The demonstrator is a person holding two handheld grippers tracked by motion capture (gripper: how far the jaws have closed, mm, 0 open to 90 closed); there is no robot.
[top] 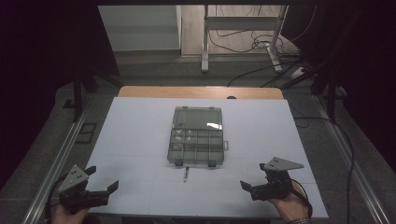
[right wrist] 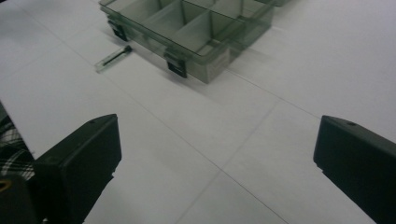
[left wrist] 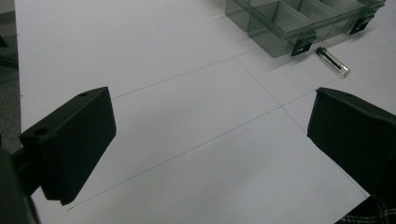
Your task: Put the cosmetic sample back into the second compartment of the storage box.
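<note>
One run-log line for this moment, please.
left gripper: open, idle | right gripper: open, idle | compartment box: lid open | small tube: before box

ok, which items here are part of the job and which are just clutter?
In play:
compartment box, lid open
small vial on the table in front of it
left gripper and right gripper, both open and empty

Lying about:
floor cables
table legs behind

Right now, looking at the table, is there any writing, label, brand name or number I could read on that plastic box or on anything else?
None can be read.
The compartment box is clear plastic with no label or brand mark that shows.
The small tube lying in front of it has a dark core but no print that can be made out.
The white table carries only thin ruled lines, no numbers.
</note>
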